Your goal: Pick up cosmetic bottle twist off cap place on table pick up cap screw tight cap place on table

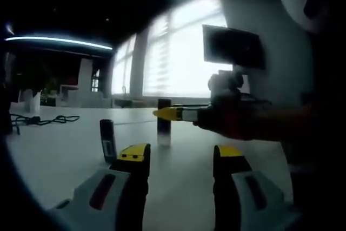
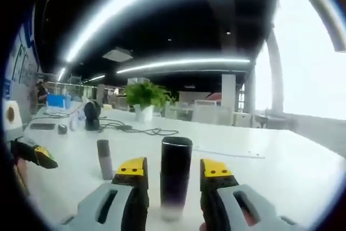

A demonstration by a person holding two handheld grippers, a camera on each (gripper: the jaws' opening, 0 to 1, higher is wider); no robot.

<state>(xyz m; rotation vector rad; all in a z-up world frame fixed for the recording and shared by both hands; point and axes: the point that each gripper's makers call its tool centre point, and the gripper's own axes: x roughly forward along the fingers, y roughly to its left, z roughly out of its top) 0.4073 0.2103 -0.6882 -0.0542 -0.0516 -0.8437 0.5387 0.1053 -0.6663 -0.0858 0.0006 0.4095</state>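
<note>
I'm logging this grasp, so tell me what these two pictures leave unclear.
- Cosmetic bottle, right gripper view: its base is blurred, and contact with the right tool cannot be confirmed.
- Small dark tube, left gripper view: backlit; label unreadable.
- Left tool, right gripper view: cut off by the edge.

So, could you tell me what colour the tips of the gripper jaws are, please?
Yellow, on dark jaws; clearest in the right gripper view, where the right gripper straddles the dark bottle.

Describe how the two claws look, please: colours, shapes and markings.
The left claw has two dark jaws with yellow tips on pale grey bodies, and one body has a reddish slot. The right claw is built the same: black jaws, yellow tips with small dark dots, grey slotted bodies.
</note>
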